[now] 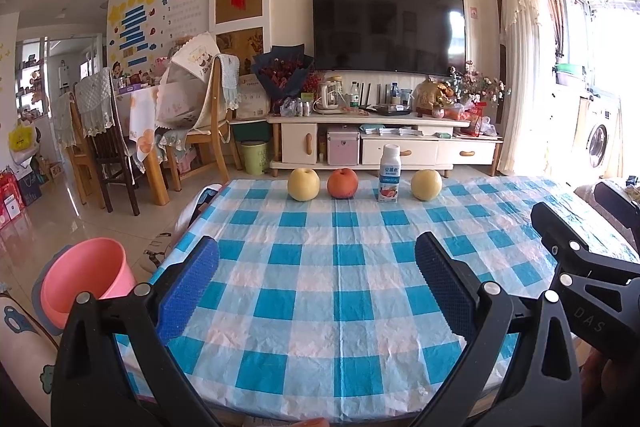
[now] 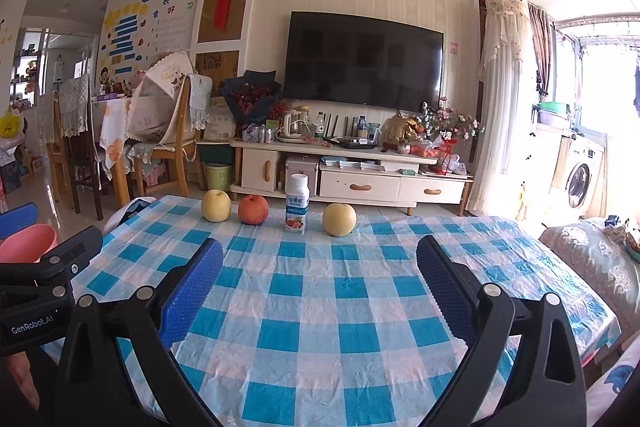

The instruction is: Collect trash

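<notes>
A small white yogurt bottle [image 1: 389,174] stands upright at the far edge of the blue checked table [image 1: 320,287]; it also shows in the right wrist view [image 2: 297,204]. A pink bin [image 1: 86,277] stands on the floor left of the table, also in the right wrist view [image 2: 27,242]. My left gripper [image 1: 316,287] is open and empty above the near table. My right gripper [image 2: 320,291] is open and empty, beside the left one, far short of the bottle.
Two yellow pears [image 1: 303,184] [image 1: 426,185] and a red apple [image 1: 342,183] line up with the bottle. Dining chairs [image 1: 200,123] stand far left, a TV cabinet [image 1: 384,143] behind, a cushioned sofa [image 2: 600,259] at right.
</notes>
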Demonstrator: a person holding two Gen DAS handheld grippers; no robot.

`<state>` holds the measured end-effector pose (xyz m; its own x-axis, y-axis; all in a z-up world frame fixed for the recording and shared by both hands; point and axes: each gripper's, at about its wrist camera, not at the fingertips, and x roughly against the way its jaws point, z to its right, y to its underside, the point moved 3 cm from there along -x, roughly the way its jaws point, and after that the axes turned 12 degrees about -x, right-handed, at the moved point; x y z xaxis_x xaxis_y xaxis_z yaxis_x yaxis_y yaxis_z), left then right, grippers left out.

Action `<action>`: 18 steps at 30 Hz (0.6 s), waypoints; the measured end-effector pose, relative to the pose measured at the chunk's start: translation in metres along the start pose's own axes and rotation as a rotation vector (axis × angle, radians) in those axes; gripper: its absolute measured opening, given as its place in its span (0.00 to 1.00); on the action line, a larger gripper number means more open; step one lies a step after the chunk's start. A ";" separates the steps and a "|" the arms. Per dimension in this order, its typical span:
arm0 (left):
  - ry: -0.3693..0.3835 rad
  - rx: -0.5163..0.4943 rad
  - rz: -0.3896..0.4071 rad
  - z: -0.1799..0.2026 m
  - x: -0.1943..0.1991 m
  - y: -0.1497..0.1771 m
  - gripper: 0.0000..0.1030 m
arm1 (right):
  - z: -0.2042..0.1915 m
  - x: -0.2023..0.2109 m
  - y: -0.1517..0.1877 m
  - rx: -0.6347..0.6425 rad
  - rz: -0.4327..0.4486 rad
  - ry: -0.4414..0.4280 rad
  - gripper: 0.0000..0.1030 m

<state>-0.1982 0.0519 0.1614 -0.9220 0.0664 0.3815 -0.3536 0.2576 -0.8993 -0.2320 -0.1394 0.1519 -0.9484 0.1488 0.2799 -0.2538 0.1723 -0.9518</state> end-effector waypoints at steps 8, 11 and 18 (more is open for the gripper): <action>0.000 0.001 -0.012 -0.001 -0.004 0.007 0.96 | 0.001 -0.004 0.005 0.015 -0.003 -0.001 0.94; 0.000 0.001 -0.016 -0.002 -0.007 0.008 0.96 | 0.001 -0.006 0.005 0.015 -0.003 -0.003 0.94; 0.000 0.003 -0.019 -0.003 -0.007 0.009 0.96 | 0.000 -0.008 0.005 0.014 -0.007 -0.006 0.94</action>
<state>-0.1941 0.0566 0.1512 -0.9153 0.0617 0.3981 -0.3711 0.2558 -0.8927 -0.2257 -0.1401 0.1451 -0.9476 0.1421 0.2862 -0.2635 0.1596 -0.9514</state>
